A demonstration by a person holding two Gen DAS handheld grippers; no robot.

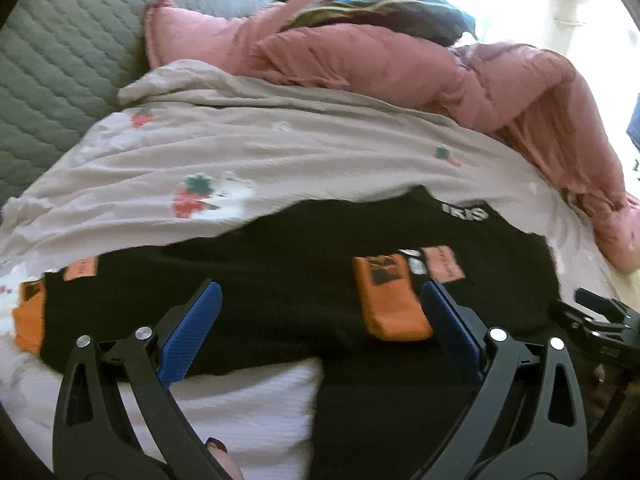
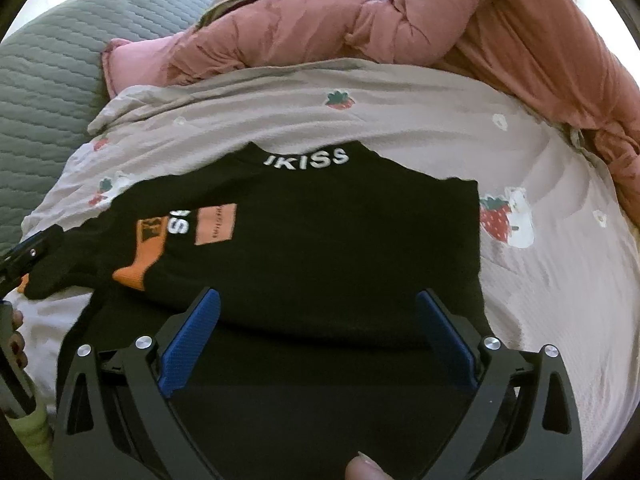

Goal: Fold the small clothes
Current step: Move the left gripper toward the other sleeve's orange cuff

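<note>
Both the left gripper (image 1: 322, 300) and the right gripper (image 2: 318, 306) have their jaws wide apart and hold nothing. Under them the black sweater (image 2: 320, 232) lies on the bed sheet (image 2: 400, 120) with strawberries. It has white letters at its collar and an orange cuff (image 1: 390, 300) folded over its body.

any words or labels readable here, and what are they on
"IKISS": white letters at the collar of the black sweater, first letter partly cut off.
"SS": white letters seen upside down on the folded sleeve.
Pink patch: small dark print, too small to read.
Orange cuff: dark block mark, not legible.
Strawberry-print sheet: pictures only, no text.
</note>
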